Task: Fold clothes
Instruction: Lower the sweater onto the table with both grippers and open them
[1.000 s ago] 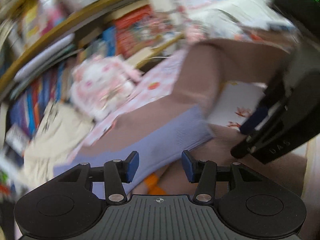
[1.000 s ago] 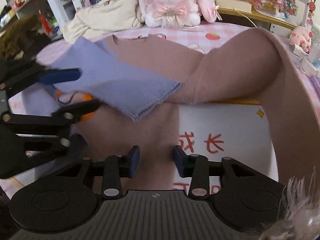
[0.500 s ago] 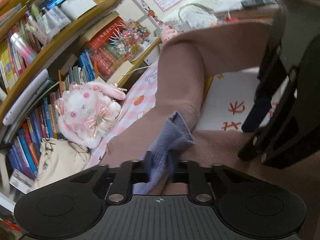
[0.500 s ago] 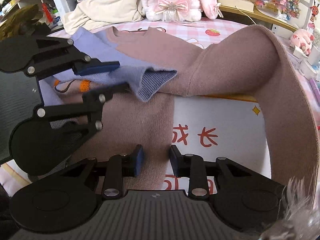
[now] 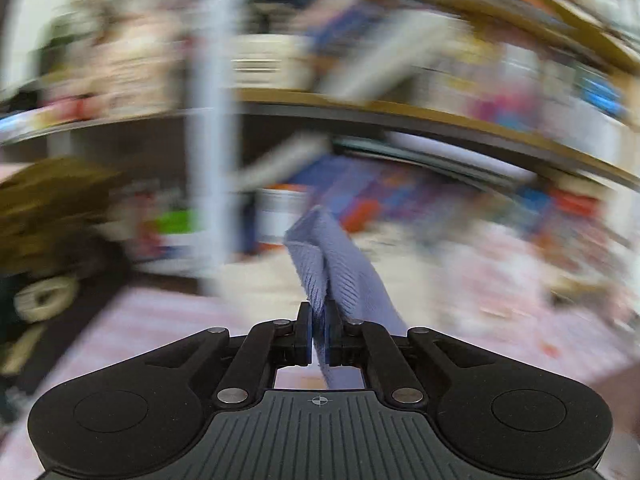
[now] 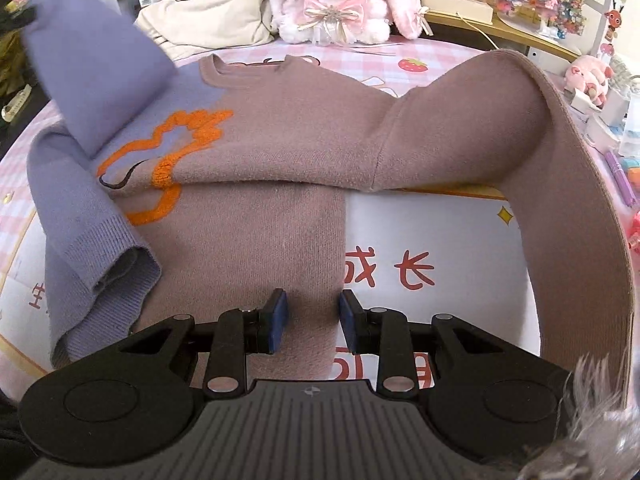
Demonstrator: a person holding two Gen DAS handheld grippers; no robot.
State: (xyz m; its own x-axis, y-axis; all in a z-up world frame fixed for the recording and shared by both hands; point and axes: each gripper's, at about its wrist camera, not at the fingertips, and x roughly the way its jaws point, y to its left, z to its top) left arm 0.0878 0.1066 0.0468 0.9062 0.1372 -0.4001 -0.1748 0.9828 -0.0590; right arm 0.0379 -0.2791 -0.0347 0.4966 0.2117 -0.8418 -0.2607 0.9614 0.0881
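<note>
Mauve-brown knitted sweater with an orange outline motif spread flat over pink checked tablecloth. Lilac knitted sleeve lifted at upper left. Black two-finger right gripper straddling a brown fabric strip, blue pads apart.

sweater | mauve and lilac, orange outline motif | spread flat | lilac sleeve lifted, other sleeve folded across

surface: pink checked cover | on it: sweater, plush rabbit, white board
</note>
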